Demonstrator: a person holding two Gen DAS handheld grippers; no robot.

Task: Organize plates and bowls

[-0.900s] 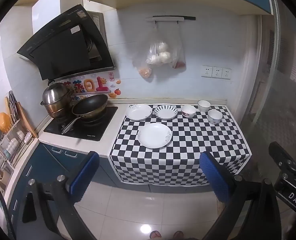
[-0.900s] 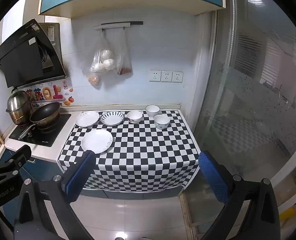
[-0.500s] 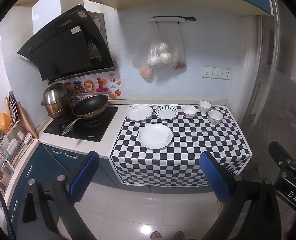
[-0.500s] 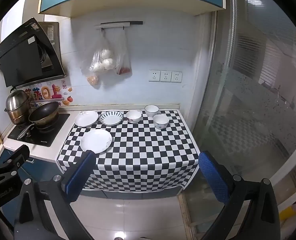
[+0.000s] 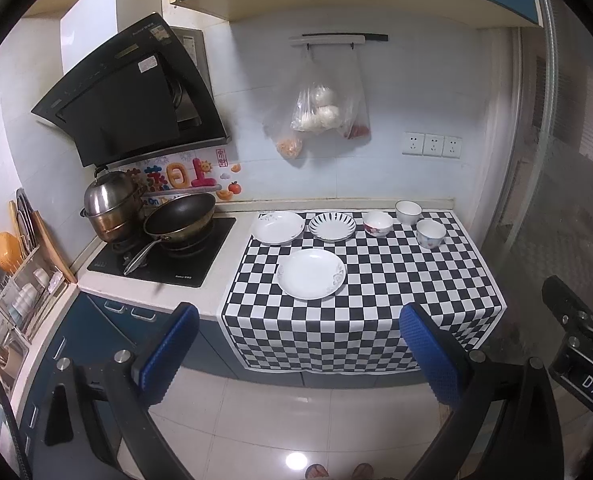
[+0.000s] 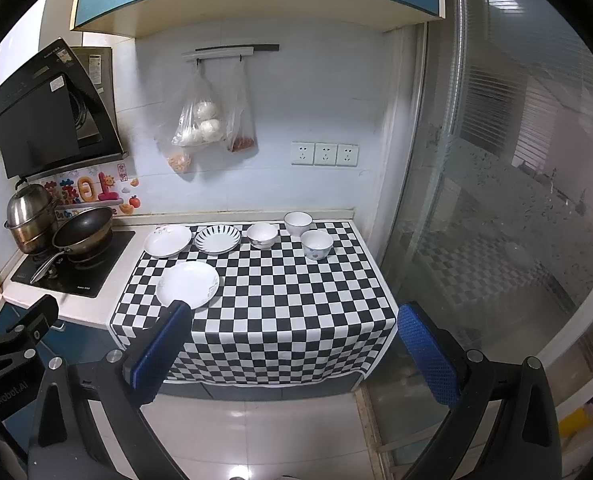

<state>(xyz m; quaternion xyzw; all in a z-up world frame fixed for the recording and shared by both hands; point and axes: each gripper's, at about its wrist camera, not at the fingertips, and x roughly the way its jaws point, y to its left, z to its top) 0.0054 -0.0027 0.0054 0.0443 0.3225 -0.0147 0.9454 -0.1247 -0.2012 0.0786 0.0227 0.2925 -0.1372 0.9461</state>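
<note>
Three plates lie on a checkered cloth: a white front plate, a white back-left plate and a blue-striped plate. To their right stand three bowls: one with red marks, a plain white one and one with blue marks. The same front plate and bowls show in the right wrist view. My left gripper and right gripper hang open and empty over the floor, well short of the counter.
A hob with a black wok and a steel pot is left of the cloth. A dish rack stands at far left. Bags hang on the wall. A glass partition borders the right. Toes show on the tiled floor.
Both views have shifted only slightly: the counter and dishes sit a touch lower and nearer. Nothing was touched and both grippers stayed open.
</note>
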